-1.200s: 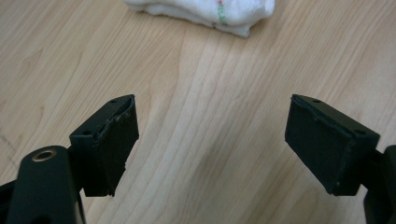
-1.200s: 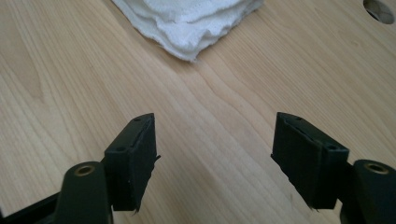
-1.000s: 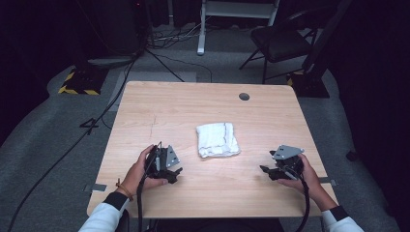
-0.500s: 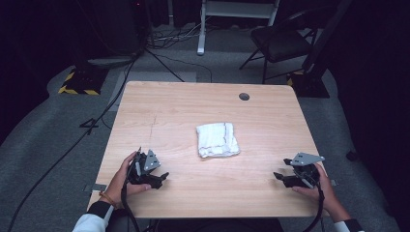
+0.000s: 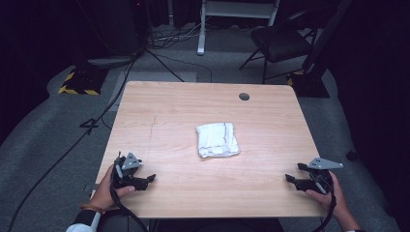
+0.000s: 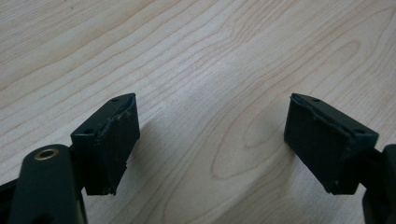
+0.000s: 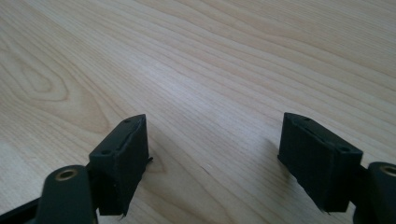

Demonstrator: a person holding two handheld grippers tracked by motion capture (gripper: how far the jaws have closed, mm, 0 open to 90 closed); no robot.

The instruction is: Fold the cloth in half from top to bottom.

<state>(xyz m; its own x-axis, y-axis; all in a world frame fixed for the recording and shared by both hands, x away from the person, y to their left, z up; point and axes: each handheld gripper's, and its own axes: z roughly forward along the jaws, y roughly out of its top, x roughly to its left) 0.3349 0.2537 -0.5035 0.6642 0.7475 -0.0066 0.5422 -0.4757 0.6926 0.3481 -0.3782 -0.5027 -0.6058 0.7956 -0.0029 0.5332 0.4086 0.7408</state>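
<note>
A folded white towel [image 5: 217, 139] lies flat near the middle of the light wooden table [image 5: 169, 111], its long side running roughly from 12 to 6 o'clock, a thin dark stripe showing near its far right edge. Nothing touches it.

From the towel, the left gripper [image 5: 149, 179] sits out at about 8 o'clock, near the table's near left corner, held in the person's left hand [image 5: 109, 186]. Its black jaws point toward 3 o'clock, across the tabletop. In the left gripper view [image 6: 212, 140] the two pads stand wide apart with only bare wood grain between them: released, holding nothing.

The right gripper [image 5: 290, 173] is at about 4 o'clock from the towel, near the near right corner, in the person's right hand [image 5: 333, 195], with its grey three-cornered plate on top and its jaws pointing toward 9 o'clock. Its jaws have just been opening, and in the right gripper view [image 7: 212, 154] they stand spread with nothing but tabletop between them.

Both grippers are well apart from the towel and from each other. At 1 o'clock from the towel, a small round dark grommet [image 5: 244, 96] sits in the tabletop near the far edge.
</note>
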